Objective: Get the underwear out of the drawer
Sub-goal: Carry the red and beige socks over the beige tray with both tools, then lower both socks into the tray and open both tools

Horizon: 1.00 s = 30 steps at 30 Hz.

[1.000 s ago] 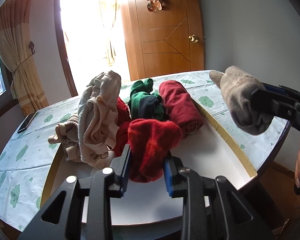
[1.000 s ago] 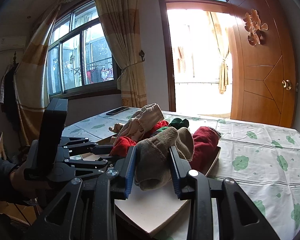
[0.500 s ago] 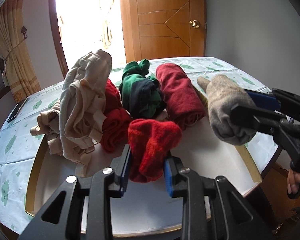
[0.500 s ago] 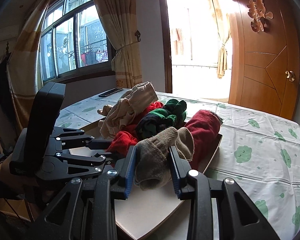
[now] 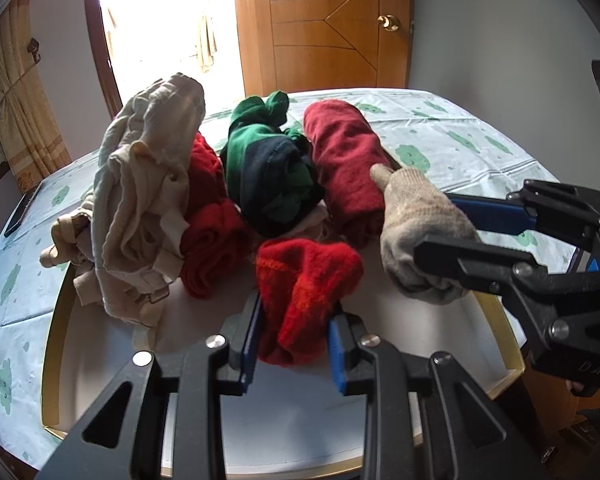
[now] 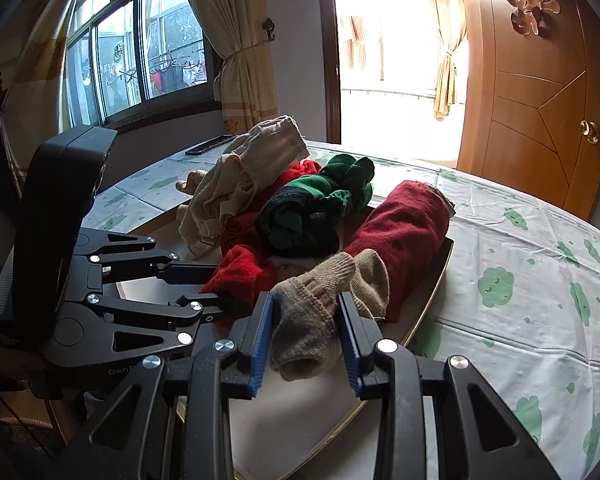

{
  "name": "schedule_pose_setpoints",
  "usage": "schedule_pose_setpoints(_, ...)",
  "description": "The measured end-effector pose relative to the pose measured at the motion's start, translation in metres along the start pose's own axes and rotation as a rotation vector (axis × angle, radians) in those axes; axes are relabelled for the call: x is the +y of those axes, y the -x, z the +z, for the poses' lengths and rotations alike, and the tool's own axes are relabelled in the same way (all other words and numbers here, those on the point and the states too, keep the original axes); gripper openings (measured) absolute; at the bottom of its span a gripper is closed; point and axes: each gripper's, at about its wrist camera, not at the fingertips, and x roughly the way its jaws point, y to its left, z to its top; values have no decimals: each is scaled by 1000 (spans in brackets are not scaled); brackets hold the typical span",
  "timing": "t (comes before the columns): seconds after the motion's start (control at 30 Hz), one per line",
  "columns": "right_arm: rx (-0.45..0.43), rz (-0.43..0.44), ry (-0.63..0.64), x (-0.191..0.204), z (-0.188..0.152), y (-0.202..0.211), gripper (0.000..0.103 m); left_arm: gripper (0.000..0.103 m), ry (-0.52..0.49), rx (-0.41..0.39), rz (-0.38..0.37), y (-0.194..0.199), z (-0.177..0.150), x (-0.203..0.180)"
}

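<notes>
Left tongs (image 5: 294, 334) clenched on a bright red knit roll (image 5: 306, 280), held over the white drawer tray (image 5: 452, 344) on the counter (image 5: 460, 136). Right tongs (image 6: 306, 336) clenched on a beige knit roll (image 6: 320, 308), just right of the left tongs. Ahead of both tongs, in the tray: cream underwear (image 5: 148, 200), green-navy bundle (image 5: 272, 168), dark red roll (image 5: 348, 160).

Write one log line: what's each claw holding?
left claw: shut on red knit bundle | right claw: shut on beige knit sock
</notes>
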Motion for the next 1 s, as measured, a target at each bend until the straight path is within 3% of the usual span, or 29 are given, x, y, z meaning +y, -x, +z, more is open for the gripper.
schedule_pose_setpoints(0.43, 61, -2, 5, -5, -13, -9, 35, 28, -42, 6, 0, 0, -3, -19)
schedule_pose_setpoints(0.73, 61, 5, -9, -8, -20, -8, 35, 34, -119, -33, 62, 2, -10, -29)
schedule_pose_setpoints(1.0, 61, 3, -10, -6, -20, -8, 35, 39, -114, -40, 63, 3, -13, -26)
